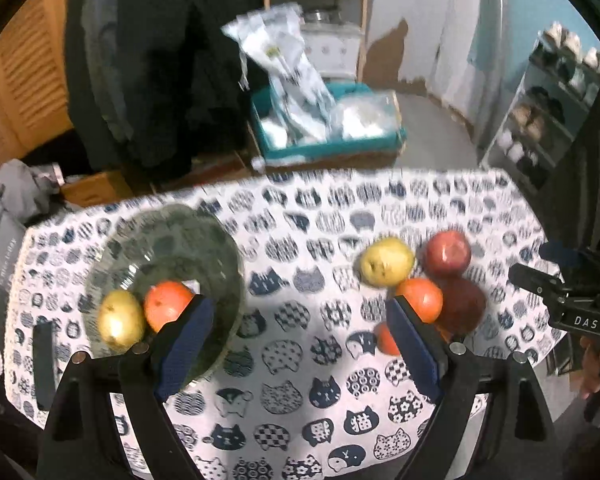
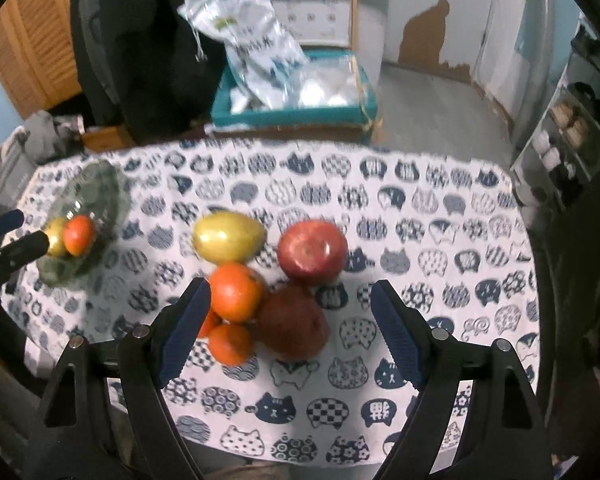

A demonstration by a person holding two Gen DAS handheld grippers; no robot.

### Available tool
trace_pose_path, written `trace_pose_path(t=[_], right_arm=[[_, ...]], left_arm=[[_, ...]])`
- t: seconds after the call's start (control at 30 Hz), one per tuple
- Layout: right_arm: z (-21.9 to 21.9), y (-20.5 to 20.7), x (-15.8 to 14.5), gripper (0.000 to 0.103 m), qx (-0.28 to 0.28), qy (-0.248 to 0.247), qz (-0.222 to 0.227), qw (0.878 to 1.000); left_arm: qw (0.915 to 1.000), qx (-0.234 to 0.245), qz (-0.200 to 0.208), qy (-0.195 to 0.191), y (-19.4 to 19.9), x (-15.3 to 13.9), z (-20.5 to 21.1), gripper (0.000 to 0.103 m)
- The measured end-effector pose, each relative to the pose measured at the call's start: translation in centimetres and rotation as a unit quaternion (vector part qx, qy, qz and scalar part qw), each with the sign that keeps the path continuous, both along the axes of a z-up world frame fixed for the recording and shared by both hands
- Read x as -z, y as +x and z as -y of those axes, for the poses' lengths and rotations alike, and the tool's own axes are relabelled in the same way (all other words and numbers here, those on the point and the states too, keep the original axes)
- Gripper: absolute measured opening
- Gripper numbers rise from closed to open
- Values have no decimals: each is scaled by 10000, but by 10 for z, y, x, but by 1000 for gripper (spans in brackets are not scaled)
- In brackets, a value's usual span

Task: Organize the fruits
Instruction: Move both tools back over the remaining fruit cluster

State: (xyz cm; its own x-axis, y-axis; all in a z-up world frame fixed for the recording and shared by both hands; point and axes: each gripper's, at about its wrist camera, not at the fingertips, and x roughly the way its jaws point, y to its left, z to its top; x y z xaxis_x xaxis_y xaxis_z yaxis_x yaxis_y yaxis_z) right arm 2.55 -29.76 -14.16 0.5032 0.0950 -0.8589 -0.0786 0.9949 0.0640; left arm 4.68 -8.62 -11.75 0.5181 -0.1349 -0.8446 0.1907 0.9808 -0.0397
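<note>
Fruits (image 2: 268,280) clustered, blurred, one orange (image 2: 209,324) half-hidden behind right claw (image 2: 290,312) finger

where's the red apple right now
In the right wrist view the red apple sits on the cat-print tablecloth, right of the yellow pear, outside the glass bowl.

The table (image 1: 300,360) is looked down on from above and behind the left gripper (image 1: 300,340), whose view faces forward over the cat-print cloth, with the glass bowl (image 1: 172,240) close at lower left. The same table (image 2: 420,200) is viewed from the right gripper (image 2: 290,332), set further right and close above the fruit pile (image 2: 276,280). Bowl, pile (image 1: 420,280) and teal box (image 1: 328,148) are shared by both views.
</note>
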Motion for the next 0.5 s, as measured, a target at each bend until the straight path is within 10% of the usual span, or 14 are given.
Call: trace_pose_path(t=[0.5], right_arm=[[0,13,79,82,-220,-30,-835,9963]], left_arm=[[9969,214,-752,48,18,73,35,89]])
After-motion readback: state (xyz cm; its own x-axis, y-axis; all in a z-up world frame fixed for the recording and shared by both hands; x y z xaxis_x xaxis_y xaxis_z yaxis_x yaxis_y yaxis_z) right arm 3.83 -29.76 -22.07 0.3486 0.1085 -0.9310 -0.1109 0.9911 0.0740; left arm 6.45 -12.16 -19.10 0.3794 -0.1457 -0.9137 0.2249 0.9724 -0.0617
